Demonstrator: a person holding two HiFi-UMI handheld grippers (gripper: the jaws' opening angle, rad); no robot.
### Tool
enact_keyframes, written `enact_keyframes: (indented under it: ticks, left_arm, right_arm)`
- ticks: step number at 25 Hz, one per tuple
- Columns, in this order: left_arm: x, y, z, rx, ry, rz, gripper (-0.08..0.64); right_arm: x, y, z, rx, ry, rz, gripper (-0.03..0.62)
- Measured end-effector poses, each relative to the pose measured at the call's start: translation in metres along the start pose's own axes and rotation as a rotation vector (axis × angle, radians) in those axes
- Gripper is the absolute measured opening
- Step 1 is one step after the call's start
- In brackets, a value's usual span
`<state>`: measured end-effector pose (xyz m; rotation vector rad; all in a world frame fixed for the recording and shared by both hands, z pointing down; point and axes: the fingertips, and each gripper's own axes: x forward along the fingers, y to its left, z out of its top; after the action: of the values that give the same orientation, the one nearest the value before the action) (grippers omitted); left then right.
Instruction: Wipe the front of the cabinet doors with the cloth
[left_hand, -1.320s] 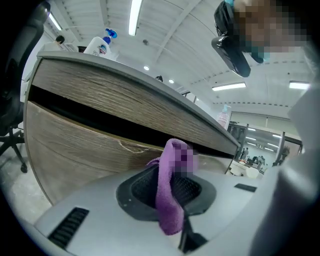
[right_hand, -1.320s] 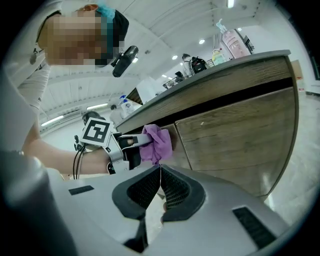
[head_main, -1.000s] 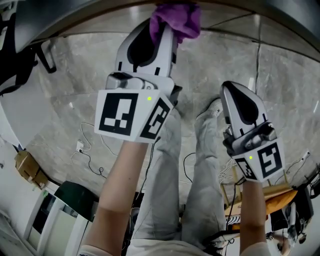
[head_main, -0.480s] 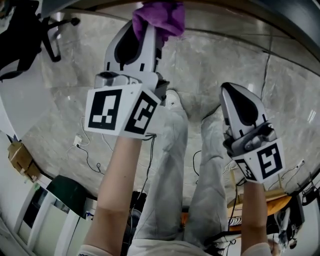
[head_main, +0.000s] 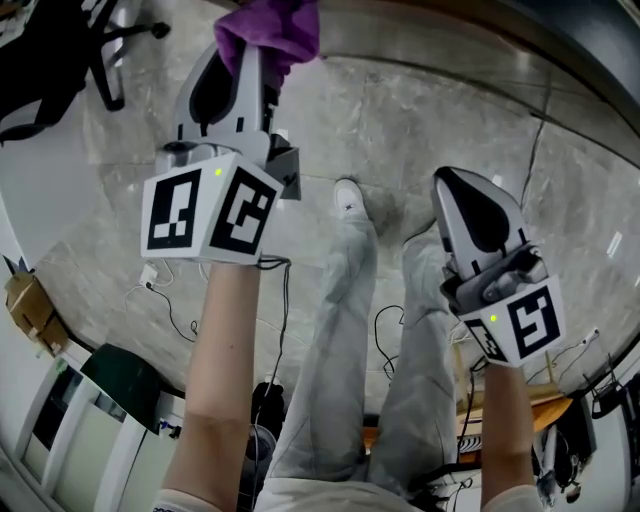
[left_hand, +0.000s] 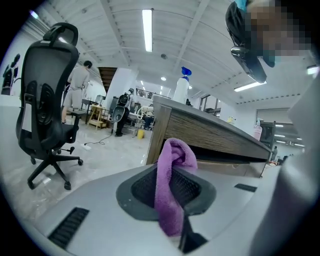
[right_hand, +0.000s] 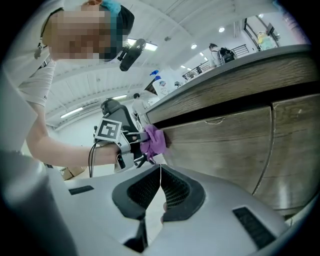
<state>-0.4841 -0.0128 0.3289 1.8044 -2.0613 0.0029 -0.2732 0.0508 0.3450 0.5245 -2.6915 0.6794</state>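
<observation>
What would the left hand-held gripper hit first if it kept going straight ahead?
The cabinet door, cloth first: the left hand-held gripper is shut on the cloth, which sticks out ahead. In the right gripper view it seems to be against the wood, though depth is unclear.

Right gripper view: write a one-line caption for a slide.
The left gripper holds a purple cloth against the wooden cabinet door, seen past the shut right gripper.

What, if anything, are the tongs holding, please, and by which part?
The left tongs clamp the cloth across its bunched middle, a fold poking past the tips. The right tongs are shut and empty.
</observation>
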Motion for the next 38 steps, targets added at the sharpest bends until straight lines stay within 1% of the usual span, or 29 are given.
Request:
enact_keyframes:
  ticks: [3, 5, 8, 12, 15, 18, 23, 25, 27, 29, 31, 34, 38]
  left_arm:
    - [-0.012, 0.011, -0.001, 0.019, -0.003, 0.024, 0.058]
    - [-0.022, 0.006, -0.008, 0.042, 0.008, 0.033, 0.058]
    - [-0.031, -0.018, -0.029, 0.037, 0.039, 0.023, 0.058]
    - [-0.036, -0.064, -0.058, 0.001, 0.085, -0.010, 0.058]
    - [-0.030, -0.107, -0.072, -0.023, 0.100, -0.051, 0.058]
    - [-0.017, -0.153, -0.082, -0.035, 0.107, -0.109, 0.058]
    - [0.009, -0.231, -0.110, 0.004, 0.149, -0.229, 0.058]
    - [0.018, -0.255, -0.119, 0.017, 0.161, -0.272, 0.058]
    - [0.027, -0.272, -0.125, 0.014, 0.165, -0.292, 0.058]
    - [0.039, -0.281, -0.127, -0.002, 0.162, -0.289, 0.058]
    - [0.050, -0.285, -0.125, -0.016, 0.149, -0.279, 0.058]
    - [0.058, -0.284, -0.123, -0.032, 0.128, -0.270, 0.058]
    - [0.067, -0.269, -0.127, -0.058, 0.124, -0.260, 0.058]
  right_arm:
    - [0.005, 0.005, 0.001, 0.001, -0.013, 0.008, 0.029]
    - [0.002, 0.003, -0.001, 0.008, -0.020, 0.012, 0.029]
    - [-0.014, -0.005, -0.005, 0.013, -0.023, 0.012, 0.029]
    - [-0.042, -0.020, -0.010, 0.010, -0.019, 0.006, 0.029]
    - [-0.066, -0.033, -0.012, 0.008, -0.014, -0.011, 0.029]
    - [-0.092, -0.051, -0.015, 0.012, -0.014, -0.036, 0.029]
    - [-0.136, -0.087, -0.024, 0.036, -0.022, -0.093, 0.029]
    - [-0.151, -0.100, -0.029, 0.063, -0.026, -0.119, 0.029]
    - [-0.164, -0.114, -0.038, 0.105, -0.022, -0.140, 0.029]
    - [-0.170, -0.128, -0.048, 0.144, -0.007, -0.155, 0.029]
    - [-0.168, -0.140, -0.056, 0.154, 0.005, -0.168, 0.029]
    - [-0.160, -0.147, -0.050, 0.105, -0.024, -0.181, 0.029]
    - [-0.151, -0.145, -0.024, 0.054, -0.119, -0.184, 0.029]
